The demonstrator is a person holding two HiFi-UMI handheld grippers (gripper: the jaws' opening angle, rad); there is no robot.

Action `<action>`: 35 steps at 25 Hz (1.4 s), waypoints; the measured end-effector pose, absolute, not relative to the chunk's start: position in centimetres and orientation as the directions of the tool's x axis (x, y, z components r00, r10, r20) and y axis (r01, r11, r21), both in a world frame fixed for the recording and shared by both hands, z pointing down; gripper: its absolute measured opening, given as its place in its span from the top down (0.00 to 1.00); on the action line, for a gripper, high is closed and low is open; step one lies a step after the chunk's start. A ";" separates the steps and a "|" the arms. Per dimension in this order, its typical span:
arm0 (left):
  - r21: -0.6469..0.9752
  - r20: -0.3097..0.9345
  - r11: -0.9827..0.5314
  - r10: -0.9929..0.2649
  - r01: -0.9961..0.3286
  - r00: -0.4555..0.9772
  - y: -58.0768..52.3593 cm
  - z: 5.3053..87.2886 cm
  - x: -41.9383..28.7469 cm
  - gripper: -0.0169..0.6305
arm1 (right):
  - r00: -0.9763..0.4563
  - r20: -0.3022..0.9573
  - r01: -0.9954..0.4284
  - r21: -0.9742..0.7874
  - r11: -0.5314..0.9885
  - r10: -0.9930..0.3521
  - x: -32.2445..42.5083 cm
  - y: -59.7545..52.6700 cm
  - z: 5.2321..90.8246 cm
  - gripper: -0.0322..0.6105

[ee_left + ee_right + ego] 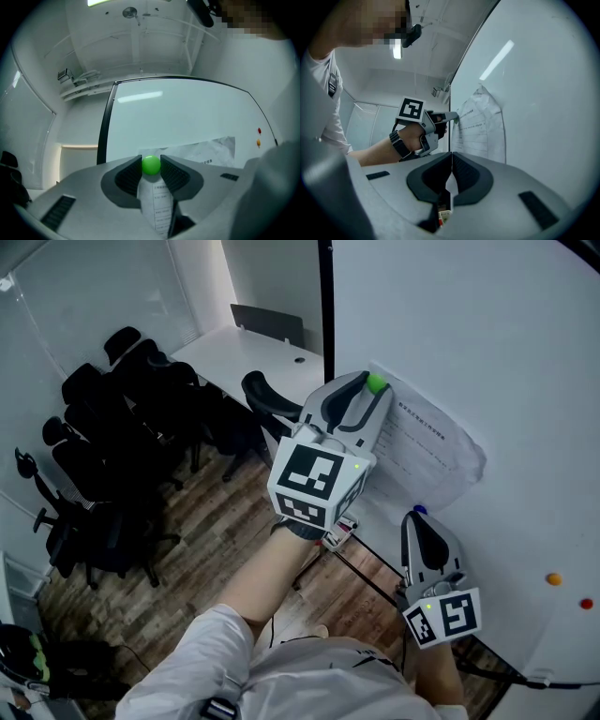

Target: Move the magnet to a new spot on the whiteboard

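Flanking green round magnet (151, 165): left gripper (371, 390), jaws spread, pads just beside its sides, no squeeze visible. Magnet on whiteboard (487, 352), pinning corner of printed sheet (422, 442). Likely light, hard, slick dome; pinch across widest part. Right gripper (451, 163) pressed together, empty.
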State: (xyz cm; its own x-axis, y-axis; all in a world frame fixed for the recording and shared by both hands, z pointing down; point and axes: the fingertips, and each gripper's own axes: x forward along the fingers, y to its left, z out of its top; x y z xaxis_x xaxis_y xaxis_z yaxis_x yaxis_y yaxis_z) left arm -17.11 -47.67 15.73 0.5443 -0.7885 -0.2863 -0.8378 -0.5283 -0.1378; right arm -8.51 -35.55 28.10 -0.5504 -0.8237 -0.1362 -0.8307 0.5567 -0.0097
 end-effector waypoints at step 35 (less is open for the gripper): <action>-0.078 -0.265 -0.507 -0.820 -0.859 0.508 -35.3 19.7 -15.2 0.78 | -0.629 -0.125 -0.772 -0.018 0.636 -0.767 -6.1 -28.1 28.6 0.93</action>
State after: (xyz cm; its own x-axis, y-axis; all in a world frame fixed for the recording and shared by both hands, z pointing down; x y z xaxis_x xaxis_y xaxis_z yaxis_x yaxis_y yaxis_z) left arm -15.18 -35.29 19.71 0.5077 -0.8196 -0.2655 -0.8586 -0.5066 -0.0779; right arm -6.14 -28.14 28.59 -0.6292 -0.7671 -0.1252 -0.7716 0.6358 -0.0178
